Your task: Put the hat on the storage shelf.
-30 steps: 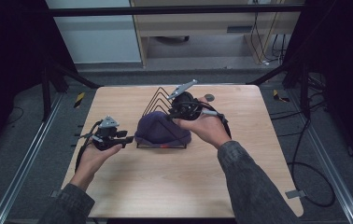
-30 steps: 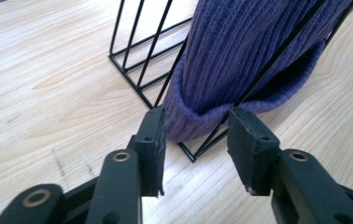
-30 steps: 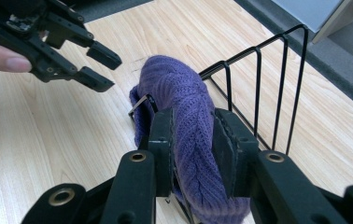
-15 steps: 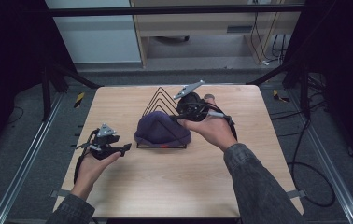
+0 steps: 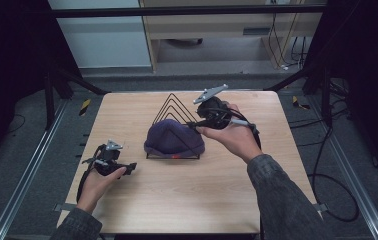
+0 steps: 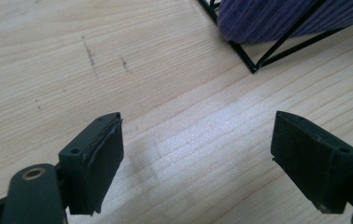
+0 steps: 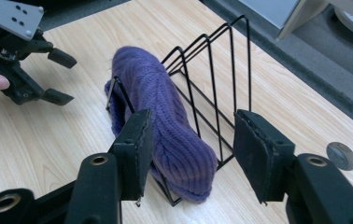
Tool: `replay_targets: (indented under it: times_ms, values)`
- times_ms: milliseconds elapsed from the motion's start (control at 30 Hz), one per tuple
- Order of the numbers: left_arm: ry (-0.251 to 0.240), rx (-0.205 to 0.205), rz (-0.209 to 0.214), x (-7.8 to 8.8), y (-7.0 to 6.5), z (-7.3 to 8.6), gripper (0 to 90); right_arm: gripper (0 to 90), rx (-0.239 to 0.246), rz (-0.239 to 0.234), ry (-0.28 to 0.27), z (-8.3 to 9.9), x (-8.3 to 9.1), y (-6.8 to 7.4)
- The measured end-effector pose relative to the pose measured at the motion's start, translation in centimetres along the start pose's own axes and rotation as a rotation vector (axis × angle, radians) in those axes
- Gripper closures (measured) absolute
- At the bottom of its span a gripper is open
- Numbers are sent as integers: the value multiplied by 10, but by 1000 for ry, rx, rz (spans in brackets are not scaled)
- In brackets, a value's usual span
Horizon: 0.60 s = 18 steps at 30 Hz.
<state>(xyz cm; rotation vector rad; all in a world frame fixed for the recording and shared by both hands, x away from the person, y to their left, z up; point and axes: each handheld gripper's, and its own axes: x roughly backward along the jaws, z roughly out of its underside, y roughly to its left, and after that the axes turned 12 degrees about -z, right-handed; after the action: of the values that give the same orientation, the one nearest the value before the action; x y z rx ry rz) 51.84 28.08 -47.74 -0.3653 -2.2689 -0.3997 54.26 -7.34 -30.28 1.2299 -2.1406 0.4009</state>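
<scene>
High view: left gripper (image 5: 127, 167) has drawn back from purple beanie (image 5: 174, 139) in wire rack (image 5: 173, 107), both grippers released, empty; placement likely finished.

Wooden table (image 5: 187, 195): black wire rack (image 5: 174, 107), small round disc (image 7: 342, 156).

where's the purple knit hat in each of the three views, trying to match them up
High view: purple knit hat at table centre, in the front of the black wire rack.
Left gripper view: top right corner, behind the rack's black wires.
Right gripper view: centre, running between the wires toward the jaws.
Shared landmark: the rack's triangular wire frames.
</scene>
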Motion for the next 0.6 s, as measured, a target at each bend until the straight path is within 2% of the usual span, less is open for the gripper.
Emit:
replay_targets:
  times_ms: [233,600]
  values:
    - [18,3,-6,-4,0,2,139,415,-17,12,-21,3,11,-4]
    - [44,22,-12,-9,2,6,98,255,-71,37,-70,13,34,-11]
